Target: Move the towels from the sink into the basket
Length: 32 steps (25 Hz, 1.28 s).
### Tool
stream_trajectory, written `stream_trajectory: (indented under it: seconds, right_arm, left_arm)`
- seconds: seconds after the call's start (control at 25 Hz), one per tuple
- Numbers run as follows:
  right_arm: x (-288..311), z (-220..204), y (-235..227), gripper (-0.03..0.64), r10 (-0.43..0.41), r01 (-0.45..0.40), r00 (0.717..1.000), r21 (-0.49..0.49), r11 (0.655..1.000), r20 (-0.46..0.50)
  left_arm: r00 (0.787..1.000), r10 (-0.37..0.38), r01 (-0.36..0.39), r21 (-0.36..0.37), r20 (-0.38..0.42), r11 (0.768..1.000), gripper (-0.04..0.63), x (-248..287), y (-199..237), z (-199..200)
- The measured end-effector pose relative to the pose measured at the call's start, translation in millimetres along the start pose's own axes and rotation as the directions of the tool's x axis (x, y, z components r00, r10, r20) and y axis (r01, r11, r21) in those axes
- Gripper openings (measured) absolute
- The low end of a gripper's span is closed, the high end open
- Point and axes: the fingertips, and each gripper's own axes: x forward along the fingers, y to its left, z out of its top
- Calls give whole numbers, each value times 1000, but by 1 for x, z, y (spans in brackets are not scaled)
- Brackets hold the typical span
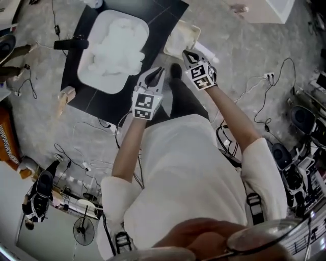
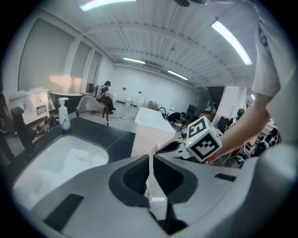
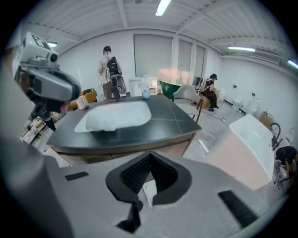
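Observation:
White towels (image 1: 116,47) lie heaped in the white sink (image 1: 90,75) set in a black counter (image 1: 164,15). A cream basket (image 1: 182,36) stands on the floor to the right of the counter. My left gripper (image 1: 158,72) hovers off the counter's near edge, shut and holding nothing. My right gripper (image 1: 188,52) is beside the basket's near side, shut with nothing between its fingers. In the left gripper view the towels (image 2: 70,160) sit low left and the basket (image 2: 150,124) stands ahead. From the right gripper view the towels (image 3: 116,116) fill the sink ahead, with the basket (image 3: 249,139) at right.
A black faucet (image 1: 71,44) stands at the sink's left. A soap bottle (image 2: 64,116) stands on the counter behind the sink. Cables (image 1: 265,92) trail over the floor. A fan (image 1: 83,230) and equipment stand behind me. People (image 3: 111,69) are across the room.

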Motion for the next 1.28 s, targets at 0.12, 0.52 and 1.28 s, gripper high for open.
stream_trajectory:
  seconds: [0.12, 0.52, 1.28]
  right_arm:
    - [-32, 47, 20, -3, 25, -24, 996, -4, 1000, 89]
    - [-135, 196, 85, -3, 192, -175, 925, -80, 981, 327]
    - [-154, 265, 146, 92, 354, -284, 875, -242, 928, 331]
  left_arm:
    - [998, 51, -50, -23, 27, 998, 30, -37, 15, 25]
    - [965, 211, -201, -82, 153, 976, 31, -180, 46, 80]
    - [883, 375, -335, -181, 281, 925, 31, -295, 95, 87]
